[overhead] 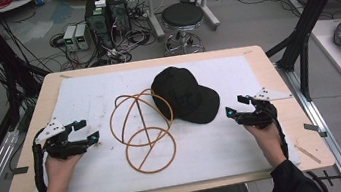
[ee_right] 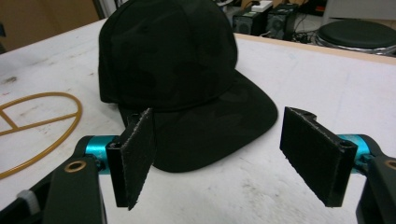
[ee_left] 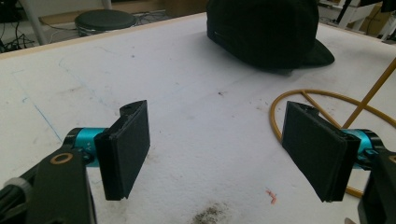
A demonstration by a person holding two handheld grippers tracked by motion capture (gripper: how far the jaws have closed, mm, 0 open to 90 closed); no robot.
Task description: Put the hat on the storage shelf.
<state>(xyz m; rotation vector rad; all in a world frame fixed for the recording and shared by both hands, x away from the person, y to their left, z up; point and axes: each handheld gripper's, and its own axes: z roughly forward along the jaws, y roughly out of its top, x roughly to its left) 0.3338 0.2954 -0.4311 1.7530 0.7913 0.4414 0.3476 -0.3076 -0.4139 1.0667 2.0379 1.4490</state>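
Note:
A black baseball cap point(overhead: 184, 95) lies on the white mat, its brim toward the right front. Just left of it stands a gold wire hat stand point(overhead: 143, 130), a dome of hoops above a ring base. My left gripper point(overhead: 86, 131) rests open on the mat left of the stand, nothing between its pads; the stand's ring point(ee_left: 299, 98) and the cap point(ee_left: 266, 30) lie ahead of it. My right gripper point(overhead: 236, 106) is open just right of the cap's brim point(ee_right: 219, 126), pads apart and empty.
The white mat point(overhead: 87, 95) covers most of the wooden table point(overhead: 293, 124). Beyond the far edge stand a black stool point(overhead: 183, 18) and computer boxes with cables point(overhead: 107, 19). A black frame post point(overhead: 309, 21) rises at the right.

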